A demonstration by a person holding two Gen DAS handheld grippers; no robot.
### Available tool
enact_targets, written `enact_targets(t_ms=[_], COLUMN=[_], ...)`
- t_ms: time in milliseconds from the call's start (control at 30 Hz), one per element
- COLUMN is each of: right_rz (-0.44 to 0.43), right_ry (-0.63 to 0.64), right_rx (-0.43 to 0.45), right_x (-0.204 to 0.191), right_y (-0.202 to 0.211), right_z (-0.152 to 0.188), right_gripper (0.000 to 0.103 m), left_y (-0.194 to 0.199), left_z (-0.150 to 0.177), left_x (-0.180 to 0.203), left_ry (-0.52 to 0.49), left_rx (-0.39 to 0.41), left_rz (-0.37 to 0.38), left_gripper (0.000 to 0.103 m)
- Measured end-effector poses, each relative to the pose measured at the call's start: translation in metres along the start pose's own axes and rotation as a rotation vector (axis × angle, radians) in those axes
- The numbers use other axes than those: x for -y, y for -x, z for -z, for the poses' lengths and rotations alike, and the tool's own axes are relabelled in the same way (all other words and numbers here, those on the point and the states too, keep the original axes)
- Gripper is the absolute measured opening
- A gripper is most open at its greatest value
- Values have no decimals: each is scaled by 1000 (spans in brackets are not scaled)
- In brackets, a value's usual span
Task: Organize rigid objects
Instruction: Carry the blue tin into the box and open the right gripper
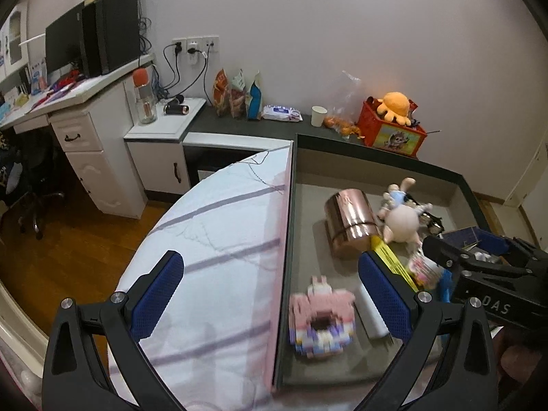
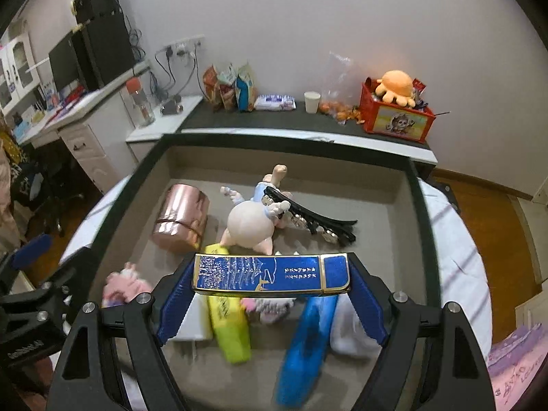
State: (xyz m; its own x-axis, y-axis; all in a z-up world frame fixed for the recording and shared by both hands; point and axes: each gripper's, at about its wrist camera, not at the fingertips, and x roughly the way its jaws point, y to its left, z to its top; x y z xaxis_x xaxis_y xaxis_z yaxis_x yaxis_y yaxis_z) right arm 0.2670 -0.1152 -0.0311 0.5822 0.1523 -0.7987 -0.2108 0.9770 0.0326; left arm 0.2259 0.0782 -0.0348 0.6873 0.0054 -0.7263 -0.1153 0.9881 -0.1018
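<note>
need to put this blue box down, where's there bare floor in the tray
The right gripper holds the blue box over the tray. Bare floor lies along the far wall behind the copper tin and pig doll, and on the right beyond the hair clip. The near middle is crowded: yellow pack, blue tube.

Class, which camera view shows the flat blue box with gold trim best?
The right wrist view: the flat blue box with gold trim fills the centre, clamped between the right gripper pads. The left wrist view shows only a dark blue corner behind that gripper.
</note>
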Motion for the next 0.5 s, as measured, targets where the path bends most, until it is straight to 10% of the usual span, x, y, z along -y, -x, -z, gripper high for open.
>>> enact_targets(t_ms=[500], right_rz=[36], right_ry=[-54], right_rx=[-147], right_x=[23], right_y=[-40], right_z=[-14], right_gripper=[84], left_y=[-16], left_z=[-2], left_x=[7], left_ry=[0], left_rx=[-23], left_rz=[40], left_gripper=[103])
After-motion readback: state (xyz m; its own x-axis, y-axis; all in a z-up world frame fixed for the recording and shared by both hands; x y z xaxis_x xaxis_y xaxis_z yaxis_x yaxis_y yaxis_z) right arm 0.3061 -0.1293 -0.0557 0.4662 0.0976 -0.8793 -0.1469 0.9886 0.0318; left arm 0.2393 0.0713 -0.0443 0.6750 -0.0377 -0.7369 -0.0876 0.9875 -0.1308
